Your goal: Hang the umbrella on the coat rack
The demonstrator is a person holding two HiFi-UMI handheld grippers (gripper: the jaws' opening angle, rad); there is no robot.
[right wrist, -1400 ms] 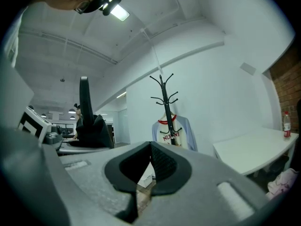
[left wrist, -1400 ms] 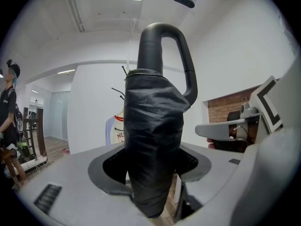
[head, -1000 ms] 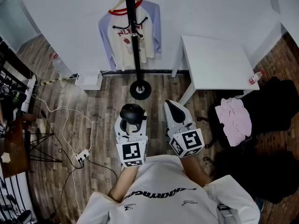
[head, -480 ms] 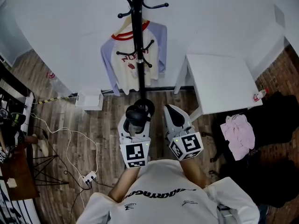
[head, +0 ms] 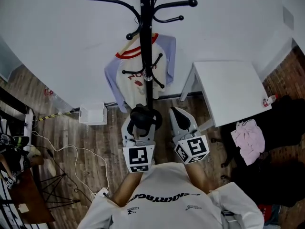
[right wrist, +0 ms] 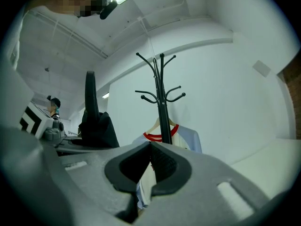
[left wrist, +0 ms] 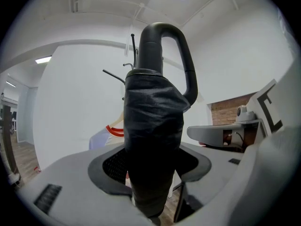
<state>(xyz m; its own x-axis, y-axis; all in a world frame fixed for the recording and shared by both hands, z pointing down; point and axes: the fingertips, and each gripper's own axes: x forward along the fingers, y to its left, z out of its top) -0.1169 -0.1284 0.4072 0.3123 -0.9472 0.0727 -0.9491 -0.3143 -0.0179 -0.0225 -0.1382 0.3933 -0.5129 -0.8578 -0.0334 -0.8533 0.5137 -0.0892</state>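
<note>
A black folded umbrella [head: 145, 118] with a hooked handle [left wrist: 175, 55] stands upright in my left gripper [head: 141, 124], whose jaws are shut on its wrapped canopy [left wrist: 153, 126]. The black coat rack [head: 147, 56] rises straight ahead against the white wall, and its hooks [head: 186, 5] spread at the top of the head view. In that view the umbrella's top overlaps the foot of the pole. My right gripper [head: 177, 112] is level beside the left one, its jaws shut with nothing between them [right wrist: 150, 147]. In the right gripper view the rack [right wrist: 162, 102] stands a little beyond the jaws.
A cream and lilac T-shirt [head: 138, 78] hangs on a hanger on the rack's lower pegs. A white table [head: 233, 89] stands to the right, with a small bottle [head: 270, 100] and pink cloth [head: 250, 140] on dark seats beyond it. A white box [head: 93, 114] and cables [head: 71, 151] lie left.
Both grippers and the umbrella have advanced toward the coat rack. The rack has grown larger in the head view, and its round base is now hidden behind the umbrella.
</note>
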